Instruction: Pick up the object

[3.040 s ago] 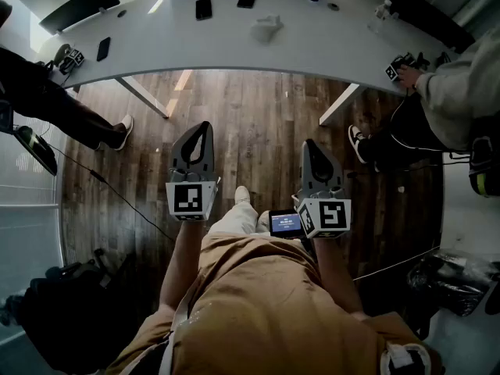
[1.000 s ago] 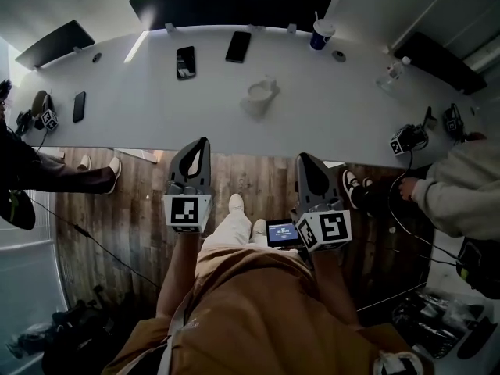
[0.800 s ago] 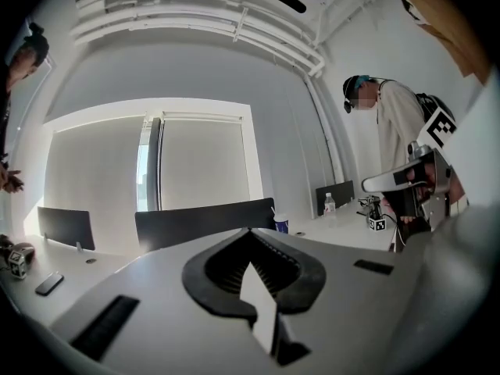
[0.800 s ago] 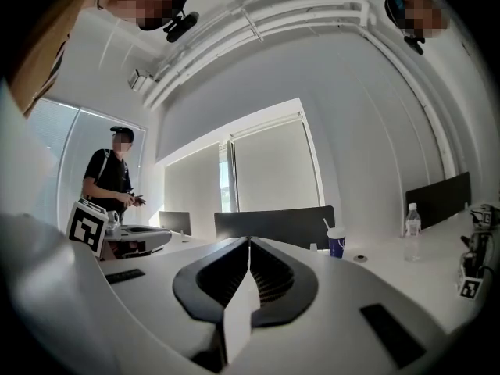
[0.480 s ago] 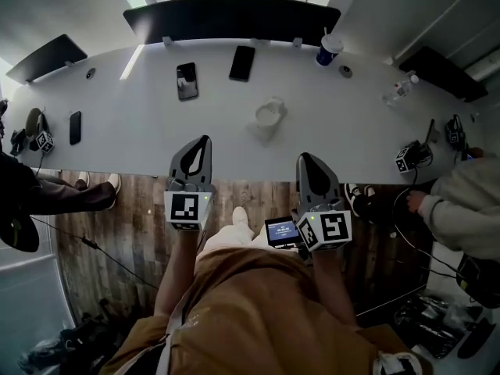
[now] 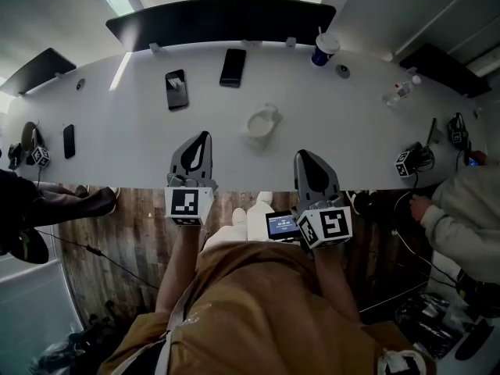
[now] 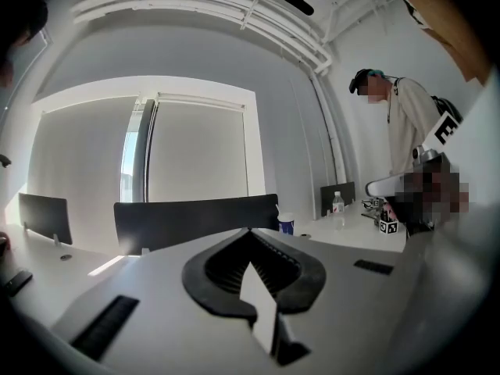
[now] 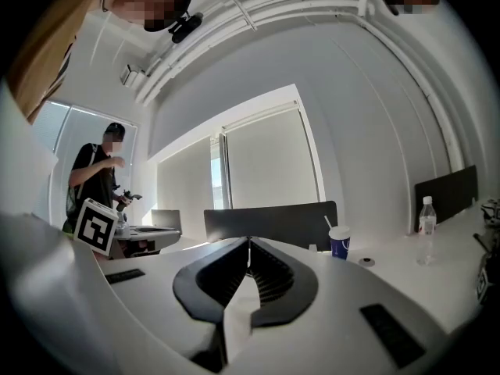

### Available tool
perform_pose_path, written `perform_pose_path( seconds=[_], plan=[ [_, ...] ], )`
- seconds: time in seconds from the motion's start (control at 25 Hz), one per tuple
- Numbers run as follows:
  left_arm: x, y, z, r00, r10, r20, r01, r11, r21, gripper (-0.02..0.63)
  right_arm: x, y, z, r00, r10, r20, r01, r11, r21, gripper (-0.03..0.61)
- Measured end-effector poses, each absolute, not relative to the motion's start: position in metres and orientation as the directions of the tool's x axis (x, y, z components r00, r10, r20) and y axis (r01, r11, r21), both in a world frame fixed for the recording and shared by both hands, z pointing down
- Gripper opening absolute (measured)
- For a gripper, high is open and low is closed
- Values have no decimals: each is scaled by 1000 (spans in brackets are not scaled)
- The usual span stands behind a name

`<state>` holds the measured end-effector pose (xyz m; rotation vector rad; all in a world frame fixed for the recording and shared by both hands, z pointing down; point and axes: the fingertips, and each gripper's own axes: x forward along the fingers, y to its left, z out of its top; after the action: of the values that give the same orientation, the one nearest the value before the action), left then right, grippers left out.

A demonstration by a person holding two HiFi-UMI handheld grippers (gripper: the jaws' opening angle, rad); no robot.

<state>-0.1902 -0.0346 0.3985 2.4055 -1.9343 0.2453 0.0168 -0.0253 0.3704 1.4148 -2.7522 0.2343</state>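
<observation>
A small white jug-like object [image 6: 260, 124] stands in the middle of the long white table [image 6: 125, 143]. It sits beyond and between my two grippers. My left gripper [image 6: 201, 137] reaches over the table's near edge, left of the object, jaws shut and empty. My right gripper [image 6: 305, 157] is level with it, right of the object, also shut with nothing in it. In the left gripper view the closed tips [image 7: 250, 231] hide the object. The right gripper view likewise shows only the closed tips [image 8: 248, 241].
Two black phones [image 6: 176, 89] [image 6: 233, 67] and a third [image 6: 69, 141] lie on the table. A blue cup [image 6: 323, 49], a water bottle [image 6: 398, 91] and a dark chair back [image 6: 219, 18] are at the far side. People stand at both ends [image 6: 461, 225] [image 8: 98, 182].
The table has drawn closer. Both grippers have moved forward from above the wooden floor to over the table's near edge, still shut.
</observation>
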Motion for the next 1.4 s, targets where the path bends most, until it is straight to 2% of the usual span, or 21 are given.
perform_pose_path(
  seconds=[0.24,0.48,0.84,1.16,1.4],
  plan=[
    [-185,-73,411,206,-957,204,-973,-223,-61,8,23,-78,371,-599,-797,84,-800,588,-121,12],
    [-174,-99,438,247,-917,314,-959,-278,-59,8,38,-103,387,-604,-790,105,-795,587,-150,11],
    [-174,-138,481,352,-826,441,-934,-341,106,8,39,-126,429,-608,-770,194,-794,580,-182,12],
    [-174,-159,531,469,-698,541,-883,-381,274,13,38,-151,469,-568,-772,285,-819,565,-101,12],
    [-158,-162,561,586,-560,585,-810,-424,405,105,30,-155,489,-570,-754,327,-815,570,-107,12]
  ],
)
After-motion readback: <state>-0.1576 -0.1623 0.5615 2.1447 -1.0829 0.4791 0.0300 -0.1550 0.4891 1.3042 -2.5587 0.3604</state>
